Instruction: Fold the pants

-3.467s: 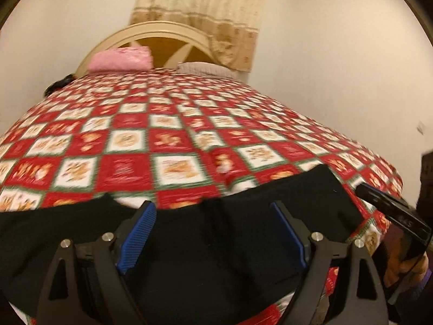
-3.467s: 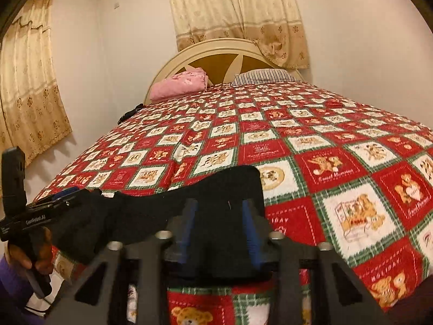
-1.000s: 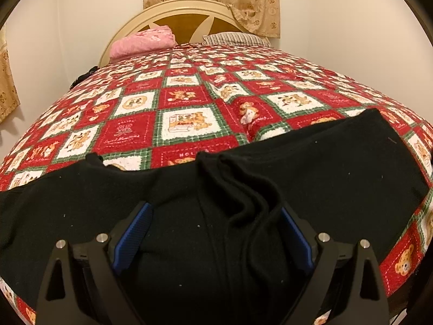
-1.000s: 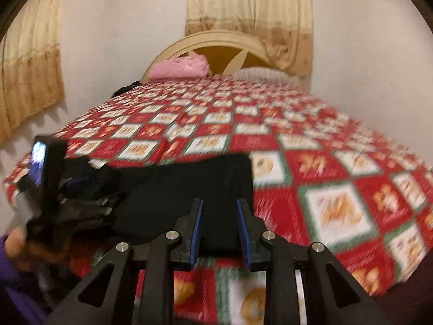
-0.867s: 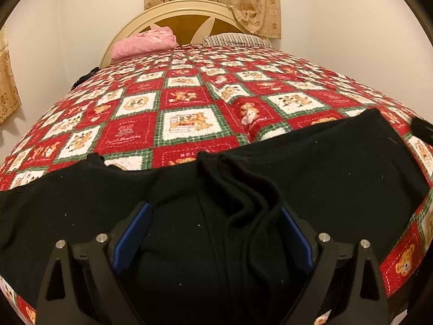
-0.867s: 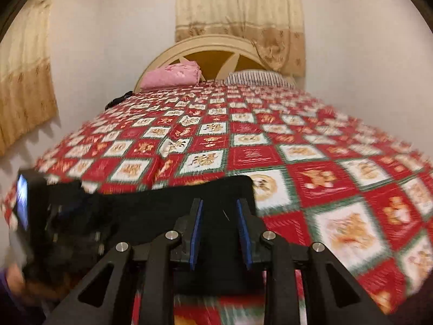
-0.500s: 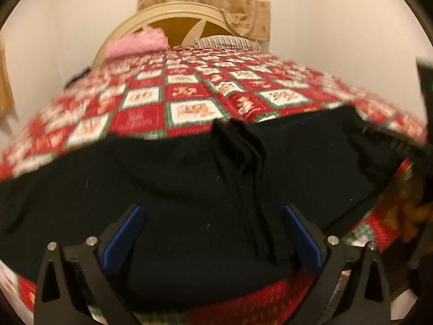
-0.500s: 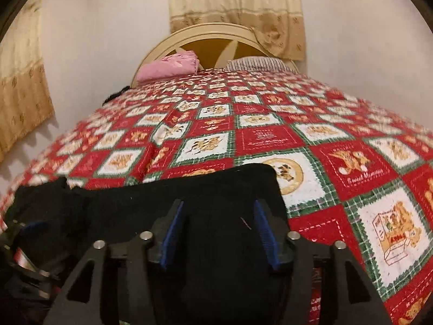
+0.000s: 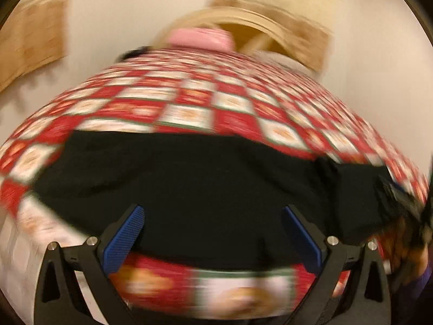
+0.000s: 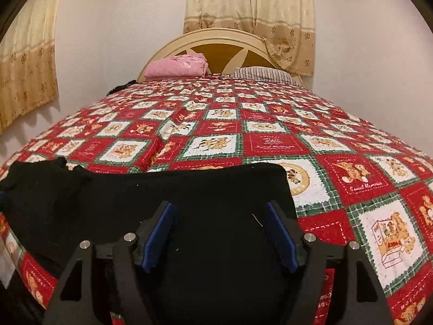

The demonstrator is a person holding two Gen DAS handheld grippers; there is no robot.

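Observation:
Black pants [image 9: 205,184] lie spread sideways across the near end of the bed; the left wrist view is blurred by motion. My left gripper [image 9: 212,233] is open and empty, held over the pants' near edge. In the right wrist view the pants [image 10: 216,203] lie flat with a bunched part at the left. My right gripper [image 10: 220,233] is open over their right end and holds nothing. The right gripper shows dimly at the right edge of the left wrist view [image 9: 406,203].
The bed has a red, white and green checked quilt [image 10: 270,140] with bear pictures. A pink folded cloth [image 10: 176,66] and a striped pillow [image 10: 265,74] lie by the wooden headboard [image 10: 216,43]. Curtains [image 10: 249,8] hang behind. Walls stand left and right.
My right gripper has opened wide from nearly shut. My left gripper has swung left along the pants, so the bunched middle fold now sits at the right of its view.

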